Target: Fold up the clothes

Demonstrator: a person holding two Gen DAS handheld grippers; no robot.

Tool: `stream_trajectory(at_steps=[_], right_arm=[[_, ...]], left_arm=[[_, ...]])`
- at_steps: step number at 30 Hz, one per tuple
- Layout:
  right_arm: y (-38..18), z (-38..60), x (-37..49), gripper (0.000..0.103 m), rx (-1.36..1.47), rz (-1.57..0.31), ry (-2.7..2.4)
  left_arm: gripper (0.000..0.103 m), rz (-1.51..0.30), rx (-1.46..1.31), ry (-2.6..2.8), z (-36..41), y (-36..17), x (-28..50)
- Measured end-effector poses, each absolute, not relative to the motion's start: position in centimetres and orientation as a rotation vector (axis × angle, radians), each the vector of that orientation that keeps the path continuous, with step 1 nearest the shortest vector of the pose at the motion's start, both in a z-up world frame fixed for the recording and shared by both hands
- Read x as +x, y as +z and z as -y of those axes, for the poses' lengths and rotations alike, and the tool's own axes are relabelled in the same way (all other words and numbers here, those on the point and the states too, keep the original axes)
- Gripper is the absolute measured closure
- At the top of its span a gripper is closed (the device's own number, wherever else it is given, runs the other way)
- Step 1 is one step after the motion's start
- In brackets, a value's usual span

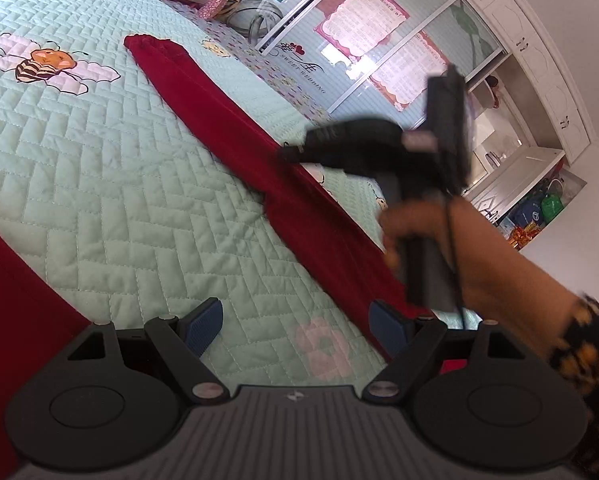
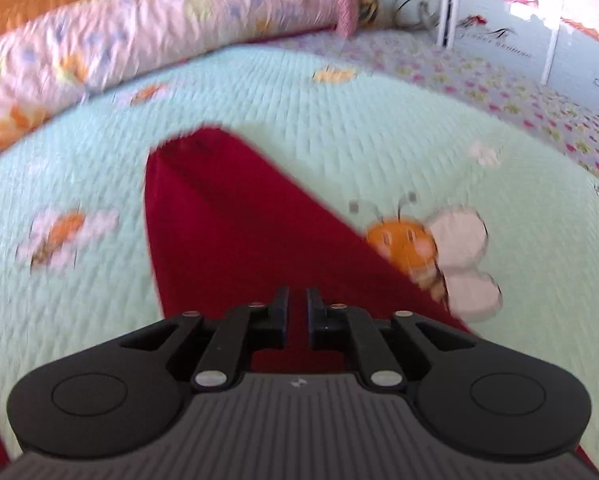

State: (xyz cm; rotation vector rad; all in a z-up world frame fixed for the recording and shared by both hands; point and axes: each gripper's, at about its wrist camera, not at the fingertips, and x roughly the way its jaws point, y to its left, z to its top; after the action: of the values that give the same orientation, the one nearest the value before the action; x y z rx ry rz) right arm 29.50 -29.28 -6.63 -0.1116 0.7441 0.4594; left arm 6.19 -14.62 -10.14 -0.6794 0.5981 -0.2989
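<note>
Left wrist view: the left gripper [image 1: 297, 326] is hovering with its blue-padded tongs spread wide over the mint quilted bedspread [image 1: 99, 168]. Beyond it, a hand [image 1: 431, 240] is gripping the right gripper [image 1: 289, 152], whose tip is touching the long red garment [image 1: 227, 120] stretching across the bed. In the blurred right wrist view, its tongs are sitting nearly pressed together above the red cloth; whether they are pinching it I cannot tell.

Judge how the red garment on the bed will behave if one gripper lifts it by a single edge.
The red garment lies limp and creased along the quilt, so it would probably drape and sag. It looks soft and plush, likely gripping the right gripper well rather than slipping.
</note>
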Motion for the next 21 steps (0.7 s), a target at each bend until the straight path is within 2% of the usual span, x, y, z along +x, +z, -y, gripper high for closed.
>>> stream_trajectory(at_steps=[5, 8, 10, 12, 15, 19, 20, 21], right_arm=[[-7.7, 28.2, 35.0, 0.089, -0.104, -0.748, 0.464], [-9.7, 27.4, 38.8, 0.088, -0.261, -0.78, 0.392], [-10.1, 28.0, 41.3, 0.075, -0.284, -0.754, 0.256], [-9.0, 28.6, 42.6, 0.076, -0.207, -0.728, 0.189], [-7.1, 27.1, 41.1, 0.076, -0.112, -0.676, 0.367], [-8.2, 22.6, 42.2, 0.078, -0.215, -0.818, 0.575], [-8.6, 22.2, 43.1, 0.077, -0.272, -0.802, 0.523], [-8.9, 21.8, 43.9, 0.067, -0.328, -0.773, 0.463]], left_arm=[[0.02, -0.596, -0.698, -0.303, 14.4, -10.2, 6.2], [0.02, -0.593, -0.71, -0.306, 14.2, -10.3, 6.2], [0.02, -0.592, -0.717, -0.308, 14.1, -10.4, 6.2], [0.02, -0.592, -0.734, -0.311, 13.8, -10.4, 6.1], [0.02, -0.584, -0.79, -0.309, 13.1, -10.4, 6.0], [0.021, -0.56, -0.856, -0.283, 12.0, -10.5, 5.6], [0.021, -0.558, -0.86, -0.275, 11.8, -10.5, 5.6], [0.021, -0.556, -0.865, -0.268, 11.7, -10.5, 5.5]])
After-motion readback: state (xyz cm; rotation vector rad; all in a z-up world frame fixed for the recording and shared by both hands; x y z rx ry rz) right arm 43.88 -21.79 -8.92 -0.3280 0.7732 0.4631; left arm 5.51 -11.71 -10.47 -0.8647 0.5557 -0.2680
